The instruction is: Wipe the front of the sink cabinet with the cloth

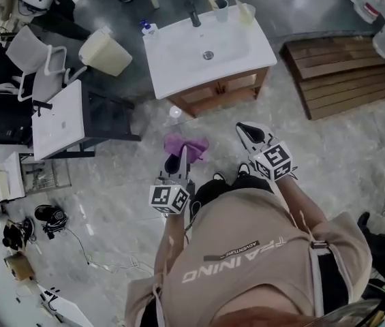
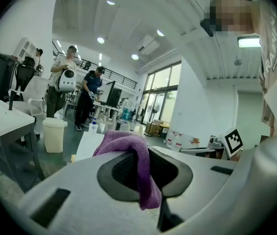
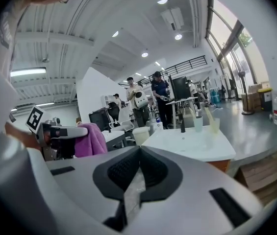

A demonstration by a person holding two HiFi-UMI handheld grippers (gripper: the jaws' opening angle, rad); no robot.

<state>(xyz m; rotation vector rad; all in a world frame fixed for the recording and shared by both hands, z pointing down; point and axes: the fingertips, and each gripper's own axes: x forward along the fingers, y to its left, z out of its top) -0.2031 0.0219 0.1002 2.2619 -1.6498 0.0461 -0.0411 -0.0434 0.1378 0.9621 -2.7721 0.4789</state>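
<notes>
Both arms reach forward, side by side. The left claw (image 1: 176, 162) is pinched shut on the purple cloth (image 1: 191, 146). The right claw (image 1: 250, 136) is closed on nothing. The sink cabinet (image 1: 216, 90) stands ahead of both claws, not touching them. Only the left gripper view shows the cloth hanging down between the jaws.

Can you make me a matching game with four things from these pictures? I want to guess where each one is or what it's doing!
Things:
1. soft purple cloth
2. cream plastic bin
3. brown slatted wooden platform
4. right tool

Places or states:
A. on the floor, right of the white-topped wooden sink cabinet
B. shut, holding nothing
C. pinched in the left tool
D. on the floor, left of the sink cabinet

Pairs: 1-C, 2-D, 3-A, 4-B.
</notes>
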